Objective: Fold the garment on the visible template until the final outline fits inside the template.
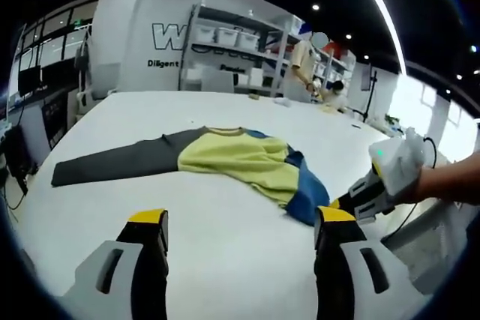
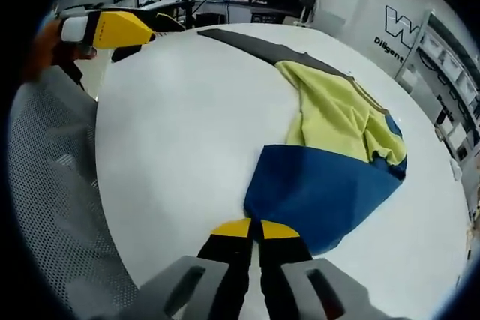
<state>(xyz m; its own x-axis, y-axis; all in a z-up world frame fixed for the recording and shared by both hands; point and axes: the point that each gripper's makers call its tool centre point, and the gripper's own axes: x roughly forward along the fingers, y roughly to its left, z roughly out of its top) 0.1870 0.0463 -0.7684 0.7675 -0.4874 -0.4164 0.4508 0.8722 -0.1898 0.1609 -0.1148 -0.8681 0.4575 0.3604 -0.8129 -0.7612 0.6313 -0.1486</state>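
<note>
Garment (image 1: 240, 159) lies crumpled on the white table (image 1: 225, 245).
Left claw (image 1: 240, 237) spread wide, touching nothing; right claw (image 2: 255, 228) pressed together at the blue sleeve's (image 2: 322, 189) 6 o'clock edge.

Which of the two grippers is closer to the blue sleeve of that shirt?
The right gripper. Its shut jaws sit right at the blue sleeve's edge; whether they pinch cloth is unclear. The left gripper is open, back from the shirt with bare table between.
</note>
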